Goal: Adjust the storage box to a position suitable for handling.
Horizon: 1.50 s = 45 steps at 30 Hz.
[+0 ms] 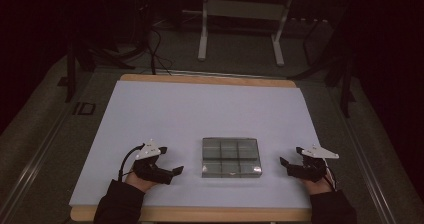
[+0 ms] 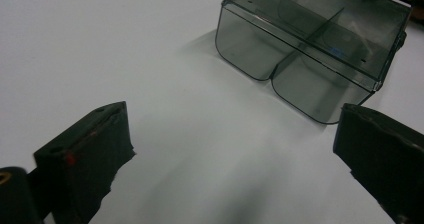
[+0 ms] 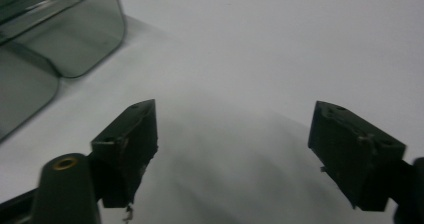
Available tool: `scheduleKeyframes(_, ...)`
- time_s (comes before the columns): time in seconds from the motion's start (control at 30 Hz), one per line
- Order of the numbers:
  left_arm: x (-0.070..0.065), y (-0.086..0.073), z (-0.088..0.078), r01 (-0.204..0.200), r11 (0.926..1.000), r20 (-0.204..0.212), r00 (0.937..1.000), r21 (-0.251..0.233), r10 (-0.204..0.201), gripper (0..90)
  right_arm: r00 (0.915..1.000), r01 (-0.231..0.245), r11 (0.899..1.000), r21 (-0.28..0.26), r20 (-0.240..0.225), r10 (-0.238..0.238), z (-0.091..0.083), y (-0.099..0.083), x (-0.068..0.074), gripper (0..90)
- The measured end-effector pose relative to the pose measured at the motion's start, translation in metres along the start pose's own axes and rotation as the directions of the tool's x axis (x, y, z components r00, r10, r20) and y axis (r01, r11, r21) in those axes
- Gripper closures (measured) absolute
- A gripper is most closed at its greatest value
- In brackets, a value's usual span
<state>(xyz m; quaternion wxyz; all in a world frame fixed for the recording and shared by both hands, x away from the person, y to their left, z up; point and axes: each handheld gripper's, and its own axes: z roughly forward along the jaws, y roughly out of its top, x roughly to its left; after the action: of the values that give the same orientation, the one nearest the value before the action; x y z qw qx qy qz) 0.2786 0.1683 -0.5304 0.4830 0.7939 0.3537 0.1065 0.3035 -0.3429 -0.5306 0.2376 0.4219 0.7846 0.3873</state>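
My left tongs (image 1: 176,171) rest low on the white table cover (image 1: 165,109), jaws spread wide with nothing between them, pointing to the right at the box. From the left gripper view, the box (image 2: 310,49) sits just ahead and a little to the right of the jaw tips, not touching them. It is a smoky, see-through plastic box (image 1: 231,157) with rounded corners, thin inner walls dividing it into six compartments, and what looks like a flat clear lid closed over the top. It lies between the two tongs, near each and apart from both. My right tongs (image 1: 282,162) mirror the left, jaws also spread and holding nothing; in the right gripper view the box (image 3: 55,39) stands off to the left of the jaws. The jaws themselves are matte black blocks, scuffed at the edges. To do this well, I judge that both tongs should close in level, meeting opposite side walls squarely, since smooth hard plastic may slip or skid on the smooth cover.
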Motion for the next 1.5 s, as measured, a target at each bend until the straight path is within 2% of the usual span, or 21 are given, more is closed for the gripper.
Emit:
scheduleKeyframes(0.1,-0.002,0.003,0.003,-0.014,0.9998,0.014,0.9998,0.01,0.014,5.4,0.9997,0.007,1.0,-0.005,-0.024,-0.007,0.0,0.001,0.002,22.4)
scheduleKeyframes(0.13,-0.003,0.003,0.003,-0.02,0.9997,0.021,0.9996,0.01,0.02,7.0,0.9987,0.013,1.0,-0.007,-0.05,-0.013,0.001,0.001,0.005,25.6)
scheduleKeyframes(0.2,-0.005,0.005,0.005,-0.025,0.9996,0.031,0.9992,0.013,0.025,7.1,0.9982,0.016,1.0,-0.003,-0.058,-0.016,0.001,0.001,0.007,26.9)
scheduleKeyframes(0.3,-0.007,0.007,0.009,-0.037,0.9992,0.043,0.9984,0.015,0.037,15.5,0.9932,0.033,0.999,-0.001,-0.111,-0.033,0.002,0.002,0.014,33.1)
scheduleKeyframes(0.37,-0.009,0.008,0.011,-0.043,0.9989,0.05,0.9979,0.019,0.042,16.0,0.9915,0.041,0.999,0.001,-0.124,-0.041,0.003,0.002,0.016,33.3)
scheduleKeyframes(0.4,-0.01,0.008,0.012,-0.043,0.9988,0.056,0.9976,0.022,0.042,21.3,0.9864,0.058,0.998,0.01,-0.155,-0.056,0.004,0.002,0.019,35.8)
scheduleKeyframes(0.5,-0.013,0.009,0.016,-0.055,0.9979,0.068,0.9963,0.034,0.053,26.4,0.9815,0.077,0.997,0.015,-0.177,-0.073,0.006,0.002,0.023,39.1)
scheduleKeyframes(0.53,-0.014,0.009,0.017,-0.06,0.9974,0.071,0.9958,0.04,0.057,31.6,0.9789,0.083,0.996,0.016,-0.189,-0.079,0.006,0.002,0.025,41.1)
scheduleKeyframes(0.6,-0.016,0.01,0.02,-0.069,0.9962,0.086,0.9942,0.053,0.064,39.2,0.9713,0.091,0.996,0.01,-0.222,-0.086,0.006,0.003,0.027,49.5)
scheduleKeyframes(0.63,-0.017,0.01,0.021,-0.076,0.9953,0.092,0.9932,0.06,0.07,46.7,0.9634,0.102,0.995,0.003,-0.25,-0.098,0.006,0.004,0.029,56.9)
scheduleKeyframes(0.67,-0.019,0.011,0.022,-0.082,0.9945,0.099,0.9922,0.064,0.076,46.7,0.9634,0.102,0.995,0.003,-0.25,-0.098,0.006,0.004,0.029,56.9)
scheduleKeyframes(0.77,-0.022,0.012,0.026,-0.101,0.9916,0.114,0.9892,0.081,0.092,56.6,0.954,0.142,0.99,0.005,-0.267,-0.136,0.006,0.006,0.033,64.4)
scheduleKeyframes(0.83,-0.024,0.013,0.028,-0.107,0.9904,0.121,0.9881,0.089,0.096,61.7,0.9516,0.151,0.988,0.005,-0.272,-0.144,0.006,0.007,0.035,69.5)
scheduleKeyframes(0.97,-0.028,0.013,0.031,-0.122,0.9882,0.093,0.9892,0.093,0.113,72.3,0.9431,0.164,0.986,-0.005,-0.292,-0.159,0.007,0.01,0.038,81.4)
scheduleKeyframes(1.03,-0.029,0.013,0.032,-0.149,0.9846,0.091,0.9858,0.091,0.141,79.1,0.9383,0.185,0.983,-0.008,-0.296,-0.18,0.007,0.011,0.041,88.4)
scheduleKeyframes(1.13,-0.032,0.014,0.034,-0.18,0.9799,0.102,0.9801,0.087,0.171,90.0,0.9286,0.206,0.979,-0.001,-0.315,-0.196,0.008,0.011,0.046,89.7)
scheduleKeyframes(1.23,-0.035,0.016,0.038,-0.198,0.9747,0.125,0.9749,0.104,0.184,90.0,0.9195,0.225,0.974,0.001,-0.331,-0.212,0.01,0.011,0.05,89.8)
scheduleKeyframes(1.37,-0.038,0.016,0.043,-0.216,0.9687,0.148,0.969,0.122,0.198,90.0,0.9115,0.239,0.971,0.003,-0.346,-0.223,0.011,0.01,0.054,89.9)
scheduleKeyframes(1.5,-0.04,0.017,0.045,-0.222,0.9676,0.154,0.967,0.12,0.203,90.0,0.9052,0.246,0.969,-0.005,-0.356,-0.232,0.011,0.01,0.056,89.9)
